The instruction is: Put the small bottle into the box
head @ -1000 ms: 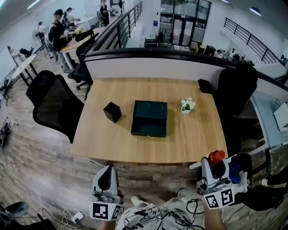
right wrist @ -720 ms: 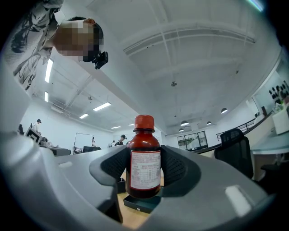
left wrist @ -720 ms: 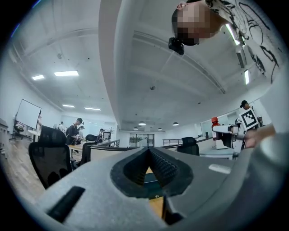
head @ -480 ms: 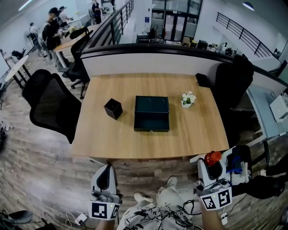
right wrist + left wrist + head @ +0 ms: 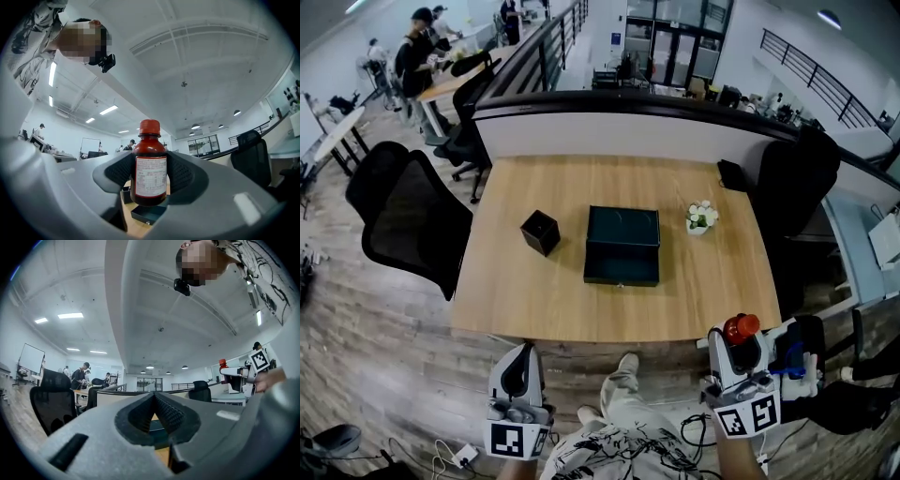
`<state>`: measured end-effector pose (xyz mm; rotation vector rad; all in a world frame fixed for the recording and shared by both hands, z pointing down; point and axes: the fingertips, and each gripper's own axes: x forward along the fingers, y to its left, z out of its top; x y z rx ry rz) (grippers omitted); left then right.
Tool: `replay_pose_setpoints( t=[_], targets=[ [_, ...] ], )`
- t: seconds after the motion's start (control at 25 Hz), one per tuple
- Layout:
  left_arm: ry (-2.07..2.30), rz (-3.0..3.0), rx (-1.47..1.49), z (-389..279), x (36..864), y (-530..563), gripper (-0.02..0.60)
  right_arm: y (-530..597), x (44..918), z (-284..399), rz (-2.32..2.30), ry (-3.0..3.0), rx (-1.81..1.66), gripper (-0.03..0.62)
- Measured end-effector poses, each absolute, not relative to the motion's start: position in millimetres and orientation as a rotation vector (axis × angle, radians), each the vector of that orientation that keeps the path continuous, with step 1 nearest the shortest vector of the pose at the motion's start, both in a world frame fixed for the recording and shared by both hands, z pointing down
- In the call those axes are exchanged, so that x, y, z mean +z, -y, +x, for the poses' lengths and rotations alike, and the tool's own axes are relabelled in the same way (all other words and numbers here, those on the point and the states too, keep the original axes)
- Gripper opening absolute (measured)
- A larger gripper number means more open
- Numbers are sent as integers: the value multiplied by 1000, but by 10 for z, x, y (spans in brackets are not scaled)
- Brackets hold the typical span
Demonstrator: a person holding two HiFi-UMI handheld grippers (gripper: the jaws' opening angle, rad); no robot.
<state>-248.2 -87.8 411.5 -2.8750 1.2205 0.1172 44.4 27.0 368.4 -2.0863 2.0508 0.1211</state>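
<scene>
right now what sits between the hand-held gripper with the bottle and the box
Only bare table: the head view shows plain wood from the box to the near edge, just outside which the right hand-held gripper holds the small bottle.

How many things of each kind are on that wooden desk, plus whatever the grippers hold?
Dark box: 1
Black cube holder: 1
Flower pot: 1
Small black item at the back corner: 1
Red-capped bottle, in the right gripper: 1
Total: 5
</scene>
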Motion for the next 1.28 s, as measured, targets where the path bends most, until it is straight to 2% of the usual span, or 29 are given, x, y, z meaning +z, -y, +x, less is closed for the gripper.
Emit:
replay_pose_setpoints(
  t=[0.6, 1.28],
  targets=[
    [-1219, -2827, 135, -1831, 3834, 1863, 2, 826, 3530, 1069, -2027, -2067, 154, 229],
    [-1305, -2810, 115, -1054, 3807, 2444, 2, 1568, 3506, 1817, -1944, -2128, 157, 229]
  ],
)
